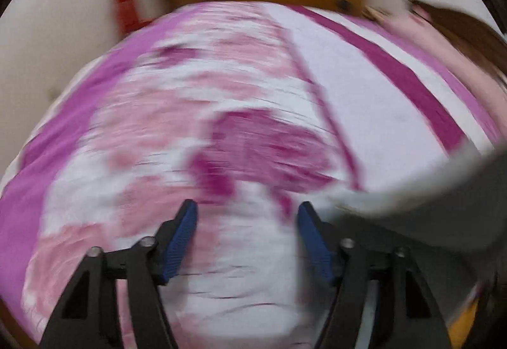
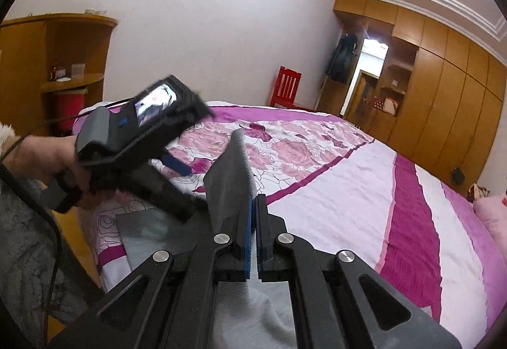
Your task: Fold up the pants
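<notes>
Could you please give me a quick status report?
Left gripper open, empty. Right gripper shut on grey pants, lifted above bed. Nothing in the way.

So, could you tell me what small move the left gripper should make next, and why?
Probably bring the open left gripper onto the grey pants edge: the right gripper already pinches a raised fold, while the left holds nothing above the bedspread.

Ahead of you the bed (image 2: 348, 200) carries a quilt (image 2: 294, 155) printed with pink roses and crossed by magenta bands (badly smeared in the left wrist view). A red chair (image 2: 285, 87) stands beyond it against the white wall. To your right runs a wall of wooden wardrobes (image 2: 443, 89) beside a lit doorway (image 2: 369, 76). A curved wooden shelf unit (image 2: 63, 63) sits at far left, and a pink pillow (image 2: 494, 216) rests at the bed's right edge.
</notes>
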{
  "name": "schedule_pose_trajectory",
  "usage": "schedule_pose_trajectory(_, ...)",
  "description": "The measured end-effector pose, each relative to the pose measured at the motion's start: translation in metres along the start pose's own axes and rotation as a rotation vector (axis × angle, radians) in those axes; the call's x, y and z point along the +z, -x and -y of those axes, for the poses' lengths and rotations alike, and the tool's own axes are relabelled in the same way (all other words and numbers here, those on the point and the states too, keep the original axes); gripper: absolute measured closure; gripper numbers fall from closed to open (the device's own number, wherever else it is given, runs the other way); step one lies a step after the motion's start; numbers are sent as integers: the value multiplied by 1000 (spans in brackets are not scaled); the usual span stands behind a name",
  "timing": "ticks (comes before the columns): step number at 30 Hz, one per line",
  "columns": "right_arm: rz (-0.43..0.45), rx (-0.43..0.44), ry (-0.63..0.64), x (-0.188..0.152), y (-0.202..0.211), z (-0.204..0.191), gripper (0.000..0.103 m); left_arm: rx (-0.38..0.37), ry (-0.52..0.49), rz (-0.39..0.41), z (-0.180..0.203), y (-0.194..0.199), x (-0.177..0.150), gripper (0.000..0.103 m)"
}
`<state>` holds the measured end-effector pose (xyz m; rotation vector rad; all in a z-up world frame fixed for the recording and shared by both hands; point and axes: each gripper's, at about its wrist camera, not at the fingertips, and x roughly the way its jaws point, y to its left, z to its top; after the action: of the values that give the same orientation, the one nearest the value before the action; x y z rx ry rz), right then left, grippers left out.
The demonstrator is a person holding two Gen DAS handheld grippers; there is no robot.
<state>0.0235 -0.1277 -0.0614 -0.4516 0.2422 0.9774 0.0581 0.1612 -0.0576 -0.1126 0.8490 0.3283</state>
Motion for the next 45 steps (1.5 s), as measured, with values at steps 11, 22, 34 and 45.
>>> schedule_pose_trajectory(11, -65, 125, 329, -23, -17, -83, 101, -102, 405, 42, -67, 73, -76, 40)
schedule_pose_trajectory(22, -95, 214, 296, -28, 15, -88, 59, -201, 197, 74, -16, 91, -68, 40)
schedule_pose_trajectory(34, -405, -398, -486, -153, 172, 164, 59, -146, -34, -41, 100, 38, -14, 40)
schedule_pose_trajectory(45, -352, -518, -1223, -290, 273, 294, 60, 121, -136, -24, 125, 13, -40, 41)
